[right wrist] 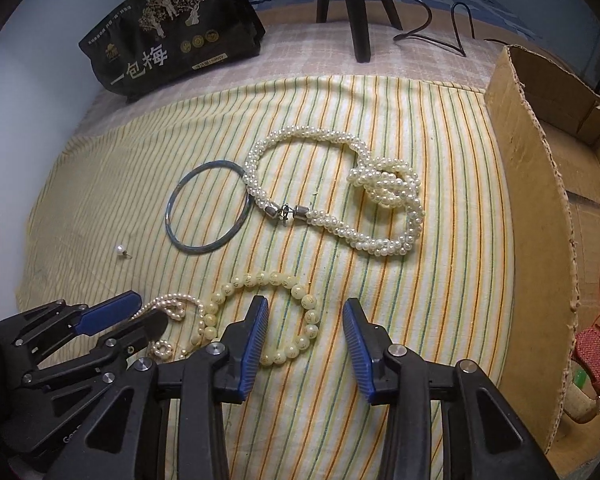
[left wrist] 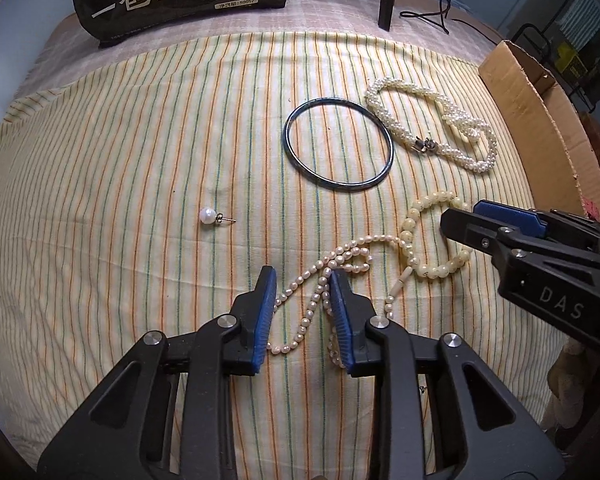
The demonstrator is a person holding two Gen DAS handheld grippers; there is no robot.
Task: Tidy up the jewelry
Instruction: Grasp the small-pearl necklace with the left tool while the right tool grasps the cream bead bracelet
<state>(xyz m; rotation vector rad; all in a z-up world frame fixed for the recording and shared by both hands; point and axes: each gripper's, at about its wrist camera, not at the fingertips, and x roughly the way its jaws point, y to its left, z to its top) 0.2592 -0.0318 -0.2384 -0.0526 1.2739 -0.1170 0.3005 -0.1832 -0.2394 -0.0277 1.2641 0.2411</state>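
Leftmost on the striped cloth lies a pearl earring, alone and well apart from the rest. Nearer the middle, the left tongs stand parted, their blue pads straddling loops of a thin pearl strand; they grip nothing. Beyond them a dark bangle lies flat, and just right of it a thick twisted pearl necklace touches its rim in the right wrist view. Nearer the camera, a bracelet of large cream beads touches the thin strand. The right tongs stand wide open and empty over this bracelet. A cardboard box stands at the far right; a black printed bag sits at the back.
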